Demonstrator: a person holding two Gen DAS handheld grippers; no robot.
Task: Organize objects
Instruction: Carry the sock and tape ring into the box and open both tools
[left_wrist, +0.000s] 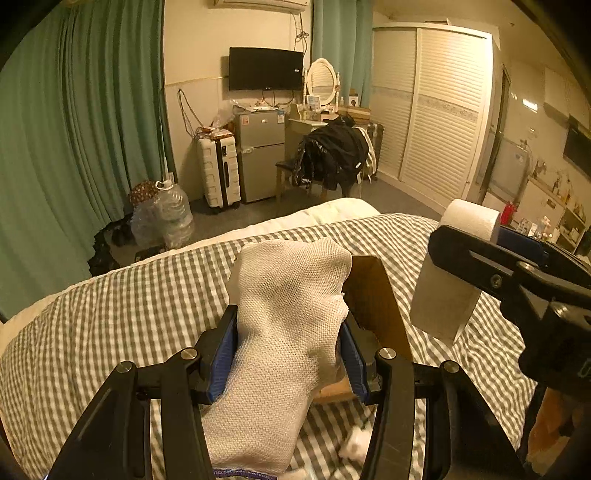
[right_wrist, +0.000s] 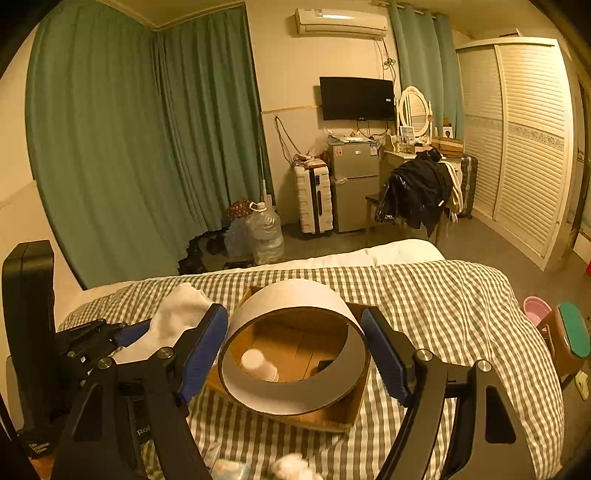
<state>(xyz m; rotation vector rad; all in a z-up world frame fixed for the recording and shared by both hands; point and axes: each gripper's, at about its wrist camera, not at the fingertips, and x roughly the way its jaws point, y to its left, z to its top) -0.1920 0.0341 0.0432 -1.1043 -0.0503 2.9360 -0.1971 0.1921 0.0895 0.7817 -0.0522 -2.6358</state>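
My left gripper (left_wrist: 288, 350) is shut on a white knitted sock (left_wrist: 284, 332) and holds it above the checked bed cover. It also shows in the right wrist view (right_wrist: 173, 321), left of the box. My right gripper (right_wrist: 295, 350) is shut on a wide roll of white tape (right_wrist: 295, 395), held over an open cardboard box (right_wrist: 332, 417). The roll shows in the left wrist view (left_wrist: 450, 273), right of the box flap (left_wrist: 376, 302). Through the roll I see a small white bottle (right_wrist: 258, 365) and a dark object lying in the box.
The box sits on a bed with a grey checked cover (right_wrist: 443, 314). White tissue scraps (right_wrist: 291, 467) lie on the cover near me. A pink tub (right_wrist: 535, 308) and a stool stand right of the bed. A chair with black clothes (right_wrist: 417, 195) stands beyond.
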